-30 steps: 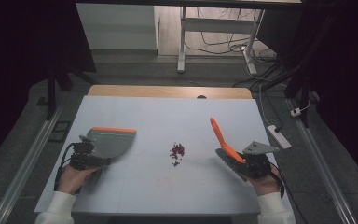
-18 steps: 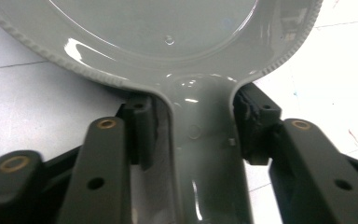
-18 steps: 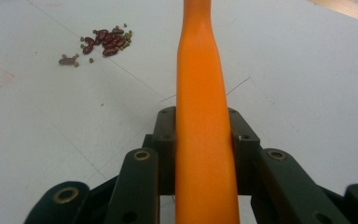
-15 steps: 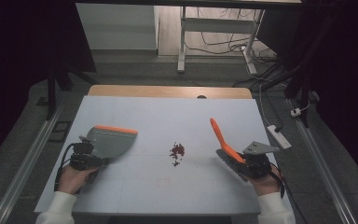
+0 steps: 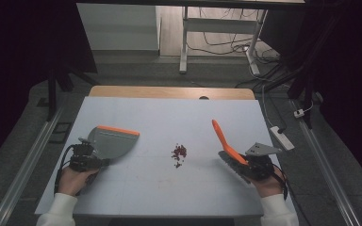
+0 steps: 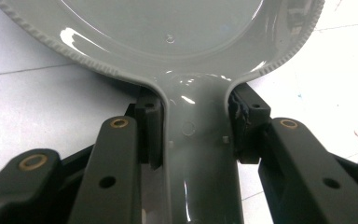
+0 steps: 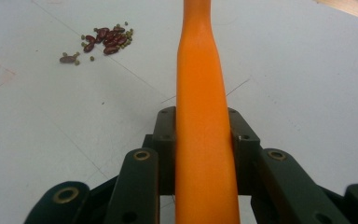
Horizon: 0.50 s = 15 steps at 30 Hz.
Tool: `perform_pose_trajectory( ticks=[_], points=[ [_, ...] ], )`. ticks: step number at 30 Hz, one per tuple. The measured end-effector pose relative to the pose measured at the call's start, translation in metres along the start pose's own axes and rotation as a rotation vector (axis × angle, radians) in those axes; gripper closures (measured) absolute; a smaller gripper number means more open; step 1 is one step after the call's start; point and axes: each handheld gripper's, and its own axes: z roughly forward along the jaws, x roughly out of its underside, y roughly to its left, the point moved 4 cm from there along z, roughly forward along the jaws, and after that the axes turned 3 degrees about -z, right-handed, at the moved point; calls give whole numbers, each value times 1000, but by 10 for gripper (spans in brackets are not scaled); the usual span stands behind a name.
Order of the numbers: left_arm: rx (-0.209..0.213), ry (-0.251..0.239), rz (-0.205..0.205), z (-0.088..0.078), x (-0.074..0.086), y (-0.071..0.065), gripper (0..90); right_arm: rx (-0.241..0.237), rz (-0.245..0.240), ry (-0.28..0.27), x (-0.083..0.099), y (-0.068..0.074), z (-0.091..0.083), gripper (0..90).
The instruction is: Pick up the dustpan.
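**On the surface: dustpan and brush gripped, beans between them**

At the left of the high view, the left gripper [image 5: 86, 157] sits low on the white surface [image 5: 136, 188] with the grey dustpan [image 5: 111, 142] reaching forward from it. Its jaws have just been closing and now clamp the dustpan's handle: in the left gripper view the grey handle [image 6: 198, 154] runs straight up between the two black jaws, both pads pressed against its sides, and the pan's ribbed rim spreads out just past the fingertips. The pan's orange front edge [image 5: 118, 130] faces away from the person, and the pan rests flat on the surface.

At the right, the right gripper [image 5: 252, 167] is clenched on the brush [image 5: 226, 143]. The right gripper view shows the orange handle [image 7: 204, 140] lying lengthwise between the jaws, held on both sides and running on beyond their tips. In the high view the handle rises at a slant towards the far side, while the bristle end lies just beside the gripper.

A small heap of dark red beans [image 5: 179, 151] lies on the surface between the two tools, well apart from the dustpan and nearer the brush. In the right gripper view the beans [image 7: 105, 38] sit ahead and to the left of the jaws, with a few small greenish ones scattered among them.
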Motion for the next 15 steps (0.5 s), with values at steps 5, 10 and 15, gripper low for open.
perform_pose_trajectory(
  ticks=[5, 10, 15],
  points=[
    [0, -28, 6, -2, 0, 2, 615, 0, 2, -6, -1, 0, -1, 698],
    [18, -65, 20, -6, -1, 3, 616, 1, 2, -8, -1, 0, -1, 698],
    [34, -93, 43, -9, -2, 4, 616, 0, 2, -10, -1, 1, -1, 698]
  ],
)
